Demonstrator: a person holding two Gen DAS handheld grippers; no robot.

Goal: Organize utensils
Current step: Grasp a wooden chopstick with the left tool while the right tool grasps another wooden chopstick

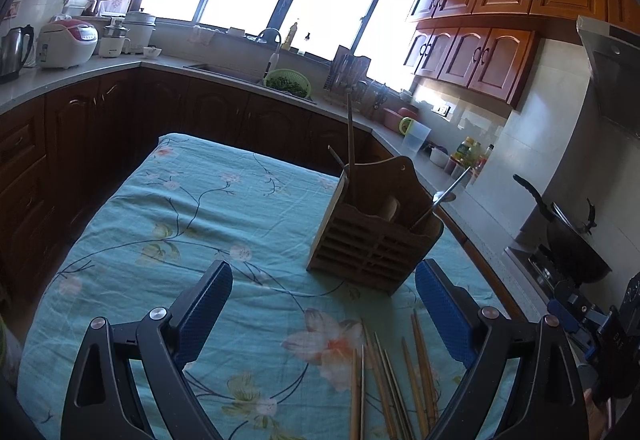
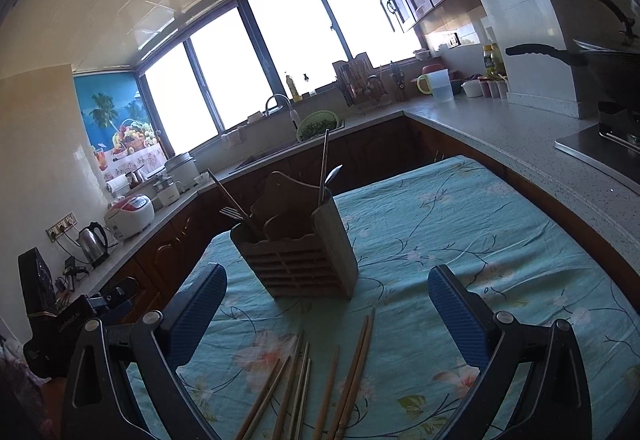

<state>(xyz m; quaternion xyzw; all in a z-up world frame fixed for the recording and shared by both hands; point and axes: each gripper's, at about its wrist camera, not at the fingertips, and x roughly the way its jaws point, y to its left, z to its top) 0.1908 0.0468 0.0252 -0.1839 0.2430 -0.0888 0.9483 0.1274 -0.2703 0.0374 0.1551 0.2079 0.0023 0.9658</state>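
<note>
Floral-clothed table (image 1: 200, 224): holder (image 1: 372, 248), chopsticks (image 1: 400, 380)

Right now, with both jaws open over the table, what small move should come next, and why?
Probably lower the right gripper onto the loose chopsticks and close on one. Both it and the left gripper are open and empty, the chopsticks lie on the cloth in front of the wooden holder, and the holder already has a spoon standing in it.

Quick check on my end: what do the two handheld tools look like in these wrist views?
Both match. The left tool and right tool each have glossy black arms with triangular cut-outs, round silver pivot screws, and blue ribbed pads on the fingers. No cables are visible on them.
</note>
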